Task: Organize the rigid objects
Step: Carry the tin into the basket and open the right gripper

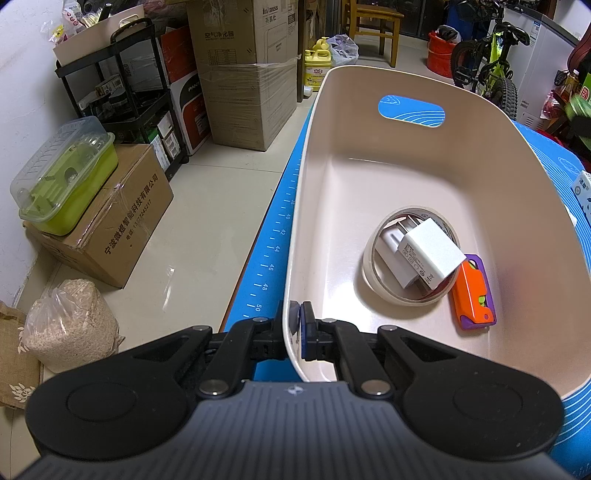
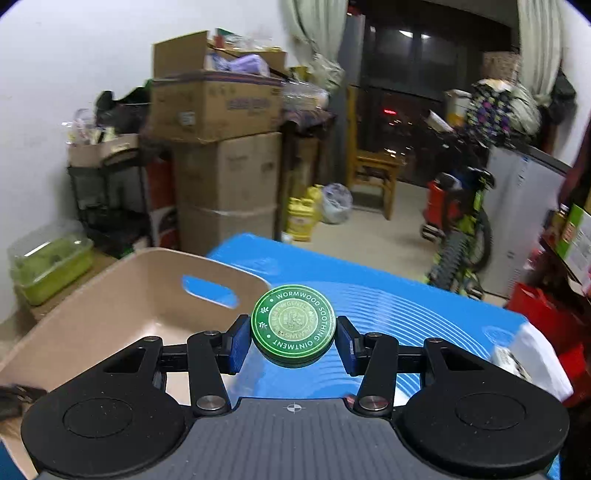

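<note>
Clutter ringed the blue counter (image 2: 388,291); my left gripper (image 1: 295,325) pinched the bin (image 1: 517,155) rim. My right gripper (image 2: 293,341) clamped the tin (image 2: 293,325) aloft beside the bin, by its rim. It looked light, stiff and slick, so I judged that edge grip apt.

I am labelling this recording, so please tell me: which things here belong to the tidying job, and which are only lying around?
Part of the job:
- beige bin, gripped by left tongs
- green ointment tin in right tongs
- tape roll, white chargers, orange-purple toy inside the bin

Lying about:
- cardboard boxes
- bicycle
- wooden chair
</note>
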### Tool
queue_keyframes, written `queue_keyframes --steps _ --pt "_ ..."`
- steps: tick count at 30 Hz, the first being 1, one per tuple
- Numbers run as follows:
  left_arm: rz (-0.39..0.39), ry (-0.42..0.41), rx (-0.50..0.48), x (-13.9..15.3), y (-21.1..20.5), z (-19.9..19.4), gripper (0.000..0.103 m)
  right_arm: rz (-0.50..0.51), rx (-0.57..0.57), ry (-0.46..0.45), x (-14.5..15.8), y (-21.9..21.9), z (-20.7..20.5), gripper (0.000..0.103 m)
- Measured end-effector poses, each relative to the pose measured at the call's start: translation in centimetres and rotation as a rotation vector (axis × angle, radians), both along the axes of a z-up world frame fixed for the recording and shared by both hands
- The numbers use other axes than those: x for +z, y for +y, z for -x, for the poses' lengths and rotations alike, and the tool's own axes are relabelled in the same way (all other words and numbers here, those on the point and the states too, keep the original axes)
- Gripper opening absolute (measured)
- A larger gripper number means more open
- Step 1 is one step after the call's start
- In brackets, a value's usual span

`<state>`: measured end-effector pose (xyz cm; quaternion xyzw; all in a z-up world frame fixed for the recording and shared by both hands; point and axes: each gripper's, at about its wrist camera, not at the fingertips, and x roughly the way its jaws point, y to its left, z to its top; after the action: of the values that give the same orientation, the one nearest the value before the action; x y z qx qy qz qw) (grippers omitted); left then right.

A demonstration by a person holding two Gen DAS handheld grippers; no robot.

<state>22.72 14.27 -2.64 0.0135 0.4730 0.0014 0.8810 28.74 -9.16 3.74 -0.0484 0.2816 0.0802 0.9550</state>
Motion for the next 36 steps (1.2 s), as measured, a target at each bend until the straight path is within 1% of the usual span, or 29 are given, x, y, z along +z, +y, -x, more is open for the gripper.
queue_keyframes --steps 5,9,12,15,22,24,28,32,36 --pt "0.001 0.000 0.000 0.0 0.0 0.0 0.007 0.015 0.064 0.007 0.4 3.7 -1.3 0.054" --pt "0.000 0.000 0.000 0.0 0.0 0.0 0.007 0.049 0.113 0.052 -0.3 6.7 -2.6 0.054" --pt "0.000 0.000 0.000 0.0 0.0 0.0 0.007 0.085 0.130 0.109 -1.5 9.0 -3.9 0.054" --pt "0.002 0.001 -0.001 0.0 0.0 0.0 0.007 0.088 0.124 0.201 -3.0 10.5 -5.9 0.054" --pt "0.004 0.002 -0.008 0.0 -0.1 -0.1 0.007 0.134 0.102 0.360 -7.2 12.0 -8.1 0.054" --pt "0.006 0.001 -0.007 0.0 -0.1 -0.1 0.007 0.148 0.088 0.390 -8.0 12.4 -8.5 0.054" --pt "0.006 0.001 -0.007 0.0 -0.1 -0.1 0.007 0.170 0.080 0.438 -8.7 13.2 -9.0 0.054" --pt "0.009 -0.002 -0.009 0.1 -0.2 -0.1 0.007 0.197 0.074 0.508 -9.8 13.7 -9.4 0.054" --pt "0.010 -0.002 -0.009 0.1 -0.1 -0.1 0.007 0.191 0.060 0.537 -10.0 13.7 -9.6 0.054"
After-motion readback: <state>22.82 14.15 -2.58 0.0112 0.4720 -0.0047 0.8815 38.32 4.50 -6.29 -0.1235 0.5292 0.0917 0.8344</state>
